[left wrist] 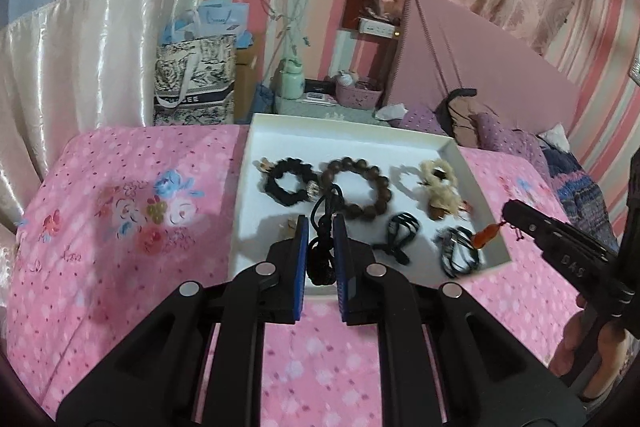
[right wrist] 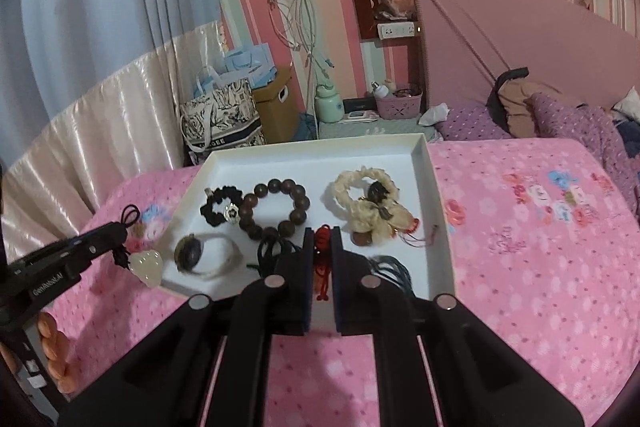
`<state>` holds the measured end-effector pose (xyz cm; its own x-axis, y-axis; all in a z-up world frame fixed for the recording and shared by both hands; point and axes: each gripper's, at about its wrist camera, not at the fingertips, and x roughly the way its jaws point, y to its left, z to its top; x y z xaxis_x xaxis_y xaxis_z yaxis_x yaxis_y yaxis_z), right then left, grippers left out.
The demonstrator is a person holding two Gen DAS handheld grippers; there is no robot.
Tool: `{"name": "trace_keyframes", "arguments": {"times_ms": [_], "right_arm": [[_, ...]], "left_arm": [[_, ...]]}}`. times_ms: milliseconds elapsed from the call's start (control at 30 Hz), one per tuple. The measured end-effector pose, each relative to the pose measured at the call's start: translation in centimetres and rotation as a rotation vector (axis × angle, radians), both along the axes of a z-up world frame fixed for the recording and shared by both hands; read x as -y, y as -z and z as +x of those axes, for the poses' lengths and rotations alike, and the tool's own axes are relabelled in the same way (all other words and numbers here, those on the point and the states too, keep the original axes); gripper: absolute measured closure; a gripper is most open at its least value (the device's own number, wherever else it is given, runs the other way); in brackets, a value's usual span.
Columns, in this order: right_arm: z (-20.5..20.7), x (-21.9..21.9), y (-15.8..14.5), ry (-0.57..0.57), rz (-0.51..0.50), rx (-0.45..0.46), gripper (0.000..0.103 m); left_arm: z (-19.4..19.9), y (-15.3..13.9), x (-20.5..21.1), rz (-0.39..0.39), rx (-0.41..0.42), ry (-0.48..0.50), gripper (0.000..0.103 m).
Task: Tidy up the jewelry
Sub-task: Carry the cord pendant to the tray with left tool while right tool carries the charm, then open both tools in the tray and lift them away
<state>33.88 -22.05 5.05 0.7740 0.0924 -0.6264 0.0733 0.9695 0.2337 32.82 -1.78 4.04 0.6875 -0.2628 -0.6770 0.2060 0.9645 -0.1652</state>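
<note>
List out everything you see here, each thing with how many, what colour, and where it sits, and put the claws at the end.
Box lid: one, white, on the pink bedspread.
Bead bracelet: one, dark brown, middle of lid.
Black scrunchie: one, left of bracelet.
Cream scrunchie: one, right of bracelet.
Ring piece with dark stone: one, white, lid's near left corner.
Black cords: a few, lid's near right part; count unclear.
Patterned tote bag: one, black and white, on the floor behind.
Pink basket: one, on the nightstand.
Left claw: shut on a black-cord pendant, pale stone.
Right claw: shut on a red-cord charm, orange bead.
</note>
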Motion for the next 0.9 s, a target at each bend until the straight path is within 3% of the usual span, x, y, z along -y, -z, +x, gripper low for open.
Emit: {"name": "trace_keyframes", "arguments": {"times_ms": [367,533,900], "right_arm": [[1.9,-1.1,4.1,-0.027,-0.023,-0.054,0.096],[2.3,-1.6,5.3,-0.037,-0.048,-0.062,0.096],[2.5,-1.6,6.3,-0.033,-0.090,-0.072,0.096]], "left_arm": [[3.4,5.0,-2.2,0.033,-0.128,-0.054,0.093],[3.4,5.7,-1.9,0.075,-0.095,-0.062,0.093],[3.9,8.2,-0.9,0.155,-0.109,-0.062,0.092]]}}
